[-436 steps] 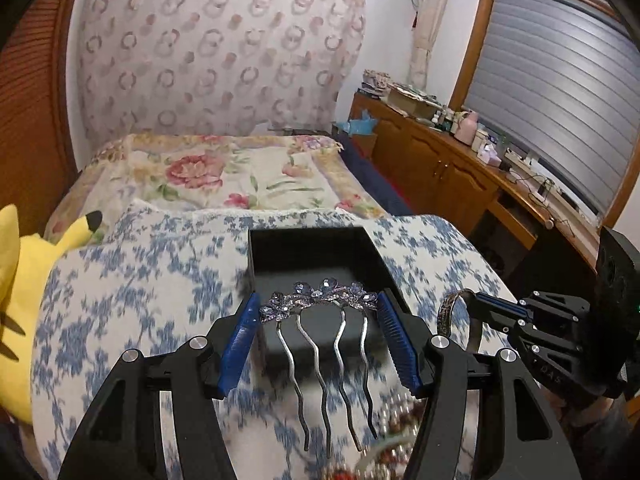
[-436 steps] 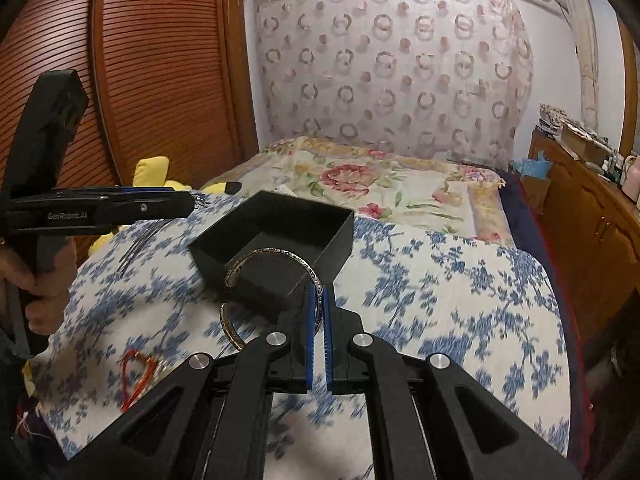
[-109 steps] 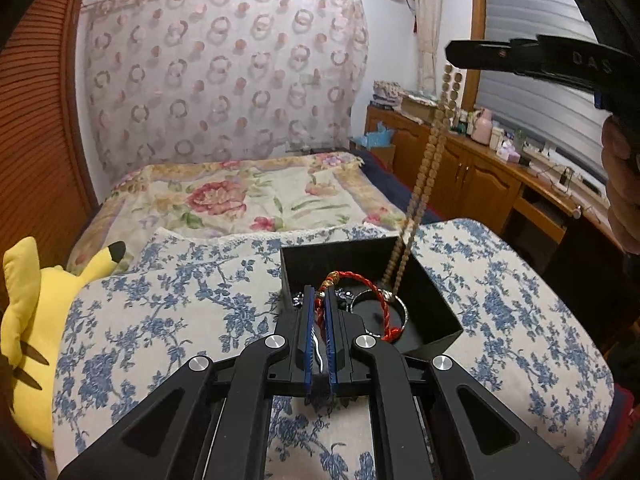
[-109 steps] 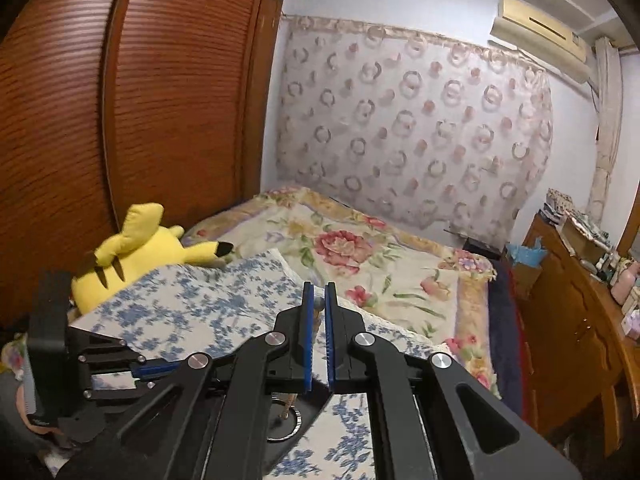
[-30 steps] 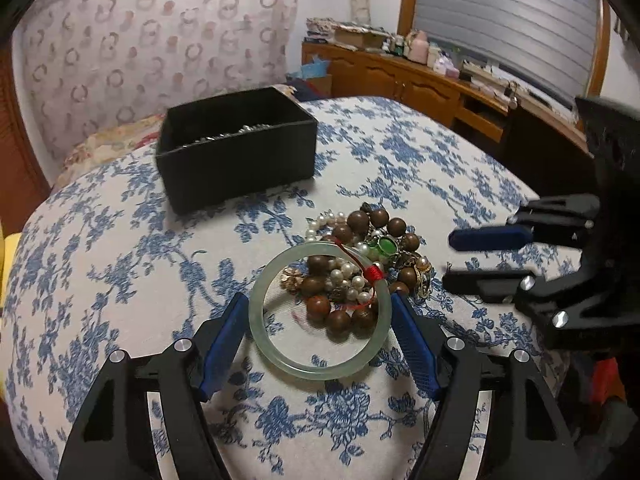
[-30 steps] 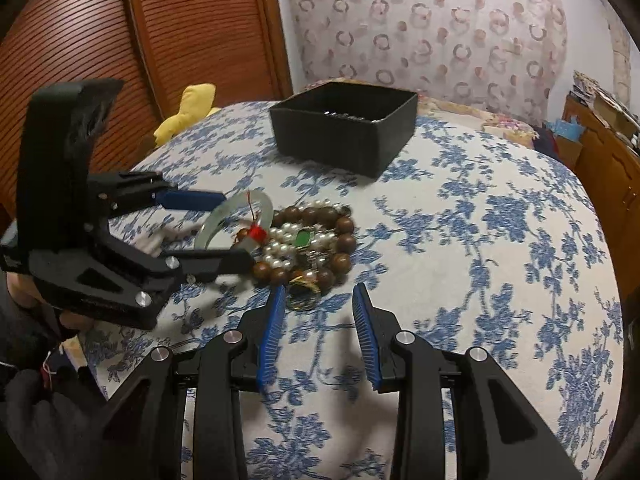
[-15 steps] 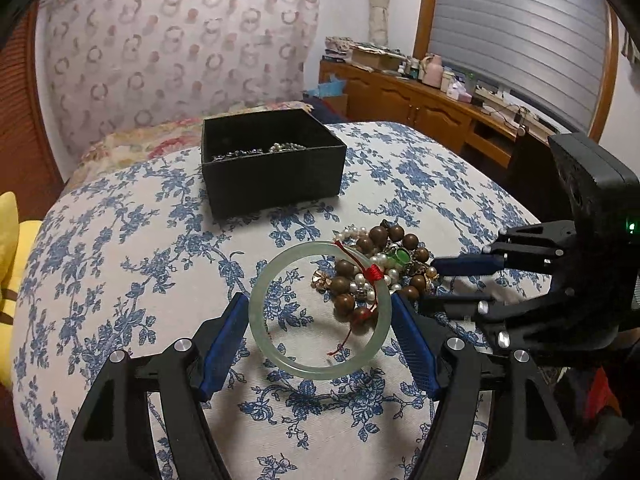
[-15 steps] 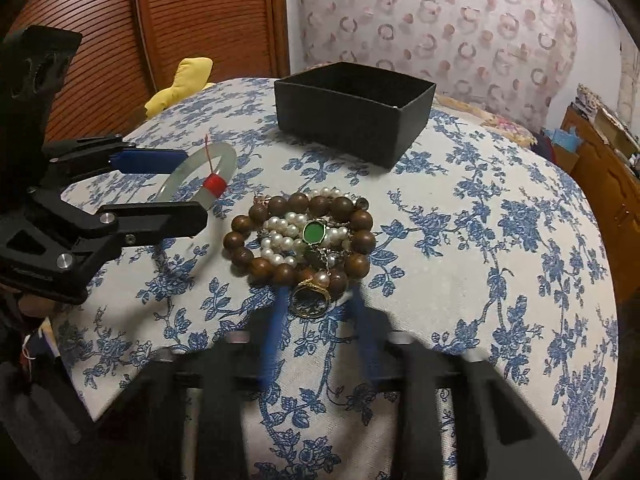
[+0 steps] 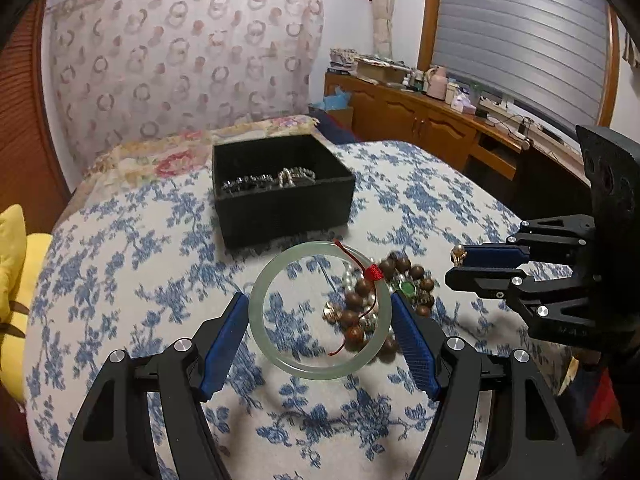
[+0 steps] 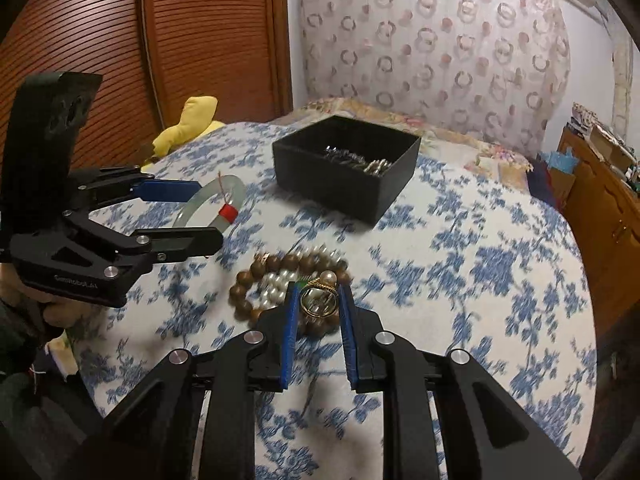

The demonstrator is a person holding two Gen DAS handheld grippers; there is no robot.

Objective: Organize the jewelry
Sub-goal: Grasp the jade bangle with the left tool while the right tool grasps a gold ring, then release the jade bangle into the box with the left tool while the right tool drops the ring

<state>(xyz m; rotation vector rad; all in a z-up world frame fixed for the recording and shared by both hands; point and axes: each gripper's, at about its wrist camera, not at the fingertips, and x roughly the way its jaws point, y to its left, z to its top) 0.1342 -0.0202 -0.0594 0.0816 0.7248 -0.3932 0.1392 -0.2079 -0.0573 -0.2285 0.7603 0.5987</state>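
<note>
Left fingers [image 9: 320, 316] clamp the jade bangle [image 9: 320, 312], right fingers [image 10: 319, 312] a gold ring [image 10: 318, 300], above loose beads [image 10: 280, 280].

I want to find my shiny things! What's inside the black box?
Inside the black box lies a heap of silvery metal jewelry, just showing over the rim. The box's walls hide whatever sits lower down, so the single pieces cannot be told apart.

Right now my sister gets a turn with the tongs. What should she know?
Left tongs: shut on the green bangle, lifted off the cloth.
Right tongs: shut on a gold pearl ring, just above the pile.
Black box: already holds some silver pieces.
Bead pile: brown beads and pearls lie on the blue flowered cloth.
Left to do: drop bangle and ring in the box, then the pile.
</note>
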